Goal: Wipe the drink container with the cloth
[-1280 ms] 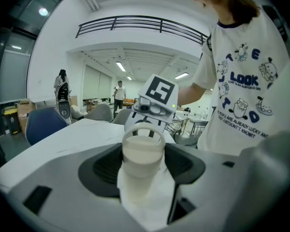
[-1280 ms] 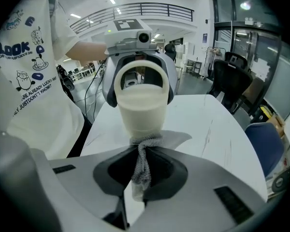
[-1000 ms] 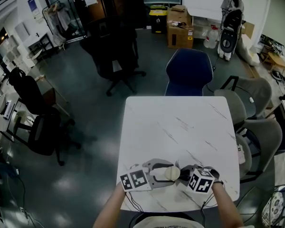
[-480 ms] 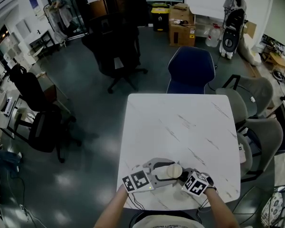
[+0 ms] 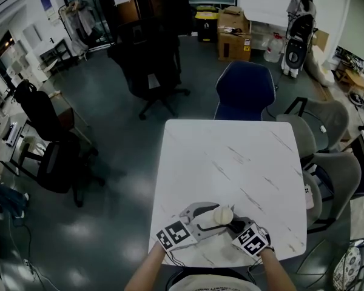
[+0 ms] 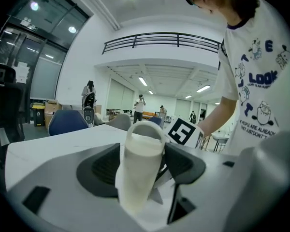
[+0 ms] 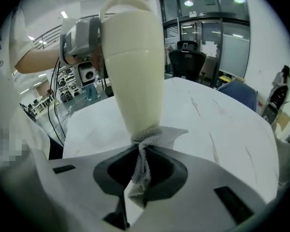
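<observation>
Head view: left gripper [image 5: 218, 218] clasping seemingly upright drink container [image 5: 223, 213], right gripper [image 5: 233, 224] clasping cloth [image 7: 144, 151].

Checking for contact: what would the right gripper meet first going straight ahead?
The cup: the cloth in the right gripper's jaws seems to touch its narrow end.

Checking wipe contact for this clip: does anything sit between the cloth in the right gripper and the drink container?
Nothing visible does. The cloth, pinched in the right gripper, lies directly against the narrow end of the drink container, which the left gripper holds.
</observation>
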`<state>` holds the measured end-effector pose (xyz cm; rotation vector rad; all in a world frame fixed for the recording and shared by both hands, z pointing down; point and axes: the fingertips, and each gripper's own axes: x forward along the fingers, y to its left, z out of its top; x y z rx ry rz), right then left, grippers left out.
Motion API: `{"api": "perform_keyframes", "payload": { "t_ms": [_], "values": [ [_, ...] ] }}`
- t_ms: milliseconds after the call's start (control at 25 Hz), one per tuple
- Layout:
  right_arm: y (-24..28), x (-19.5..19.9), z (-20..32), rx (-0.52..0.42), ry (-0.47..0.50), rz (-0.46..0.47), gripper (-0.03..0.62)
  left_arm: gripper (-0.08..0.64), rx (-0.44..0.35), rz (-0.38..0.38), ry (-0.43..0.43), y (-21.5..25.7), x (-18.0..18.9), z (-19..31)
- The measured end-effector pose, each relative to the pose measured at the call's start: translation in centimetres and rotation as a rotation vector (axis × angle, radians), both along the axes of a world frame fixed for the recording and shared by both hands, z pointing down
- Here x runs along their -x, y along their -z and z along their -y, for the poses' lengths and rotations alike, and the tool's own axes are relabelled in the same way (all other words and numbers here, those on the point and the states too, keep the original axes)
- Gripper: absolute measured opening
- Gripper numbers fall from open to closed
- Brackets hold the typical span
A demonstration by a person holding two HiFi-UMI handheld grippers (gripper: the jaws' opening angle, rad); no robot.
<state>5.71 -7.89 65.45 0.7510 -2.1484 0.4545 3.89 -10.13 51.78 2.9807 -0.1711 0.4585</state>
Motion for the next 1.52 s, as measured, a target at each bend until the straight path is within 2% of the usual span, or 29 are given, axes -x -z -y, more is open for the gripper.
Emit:
{"api": "perform_keyframes", "payload": {
  "t_ms": [240, 440, 680, 960, 1200, 1320, 1440, 1520],
  "values": [
    [3.7, -0.1, -0.4, -0.071, -0.062, 0.055, 0.046, 0.278, -0.018, -0.017, 0.088, 0.5, 1.8, -0.1],
    [7.6, -1.0, 0.0, -0.169, -0.124, 0.097, 0.046, 0.278, -0.010, -0.076, 0.217, 1.6, 3.7, -0.1],
    [10.1, -1.4, -0.5, -0.248, -0.141, 0.101, 0.046, 0.278, -0.013, -0.083, 0.353, 2.2, 4.4, -1.2],
    [13.7, -1.1, -1.1, -0.339, -0.201, 0.177, 0.046, 0.278, -0.074, -0.104, 0.406, 3.7, 3.8, -3.4],
    [17.1, -0.9, -1.6, -0.433, -0.295, 0.233, 0.046, 0.278, -0.090, -0.117, 0.510, 4.6, 4.3, -4.2],
    [17.6, -1.2, -2.1, -0.445, -0.348, 0.246, 0.046, 0.278, -0.072, -0.124, 0.530, 5.1, 4.0, -5.0],
    [17.6, -1.6, -2.8, -0.440, -0.386, 0.262, 0.046, 0.278, -0.113, -0.113, 0.529, 5.0, 3.8, -5.7],
    [17.6, -1.8, -3.2, -0.442, -0.408, 0.271, 0.046, 0.278, -0.110, -0.116, 0.560, 5.3, 4.0, -6.0]
  ]
}}
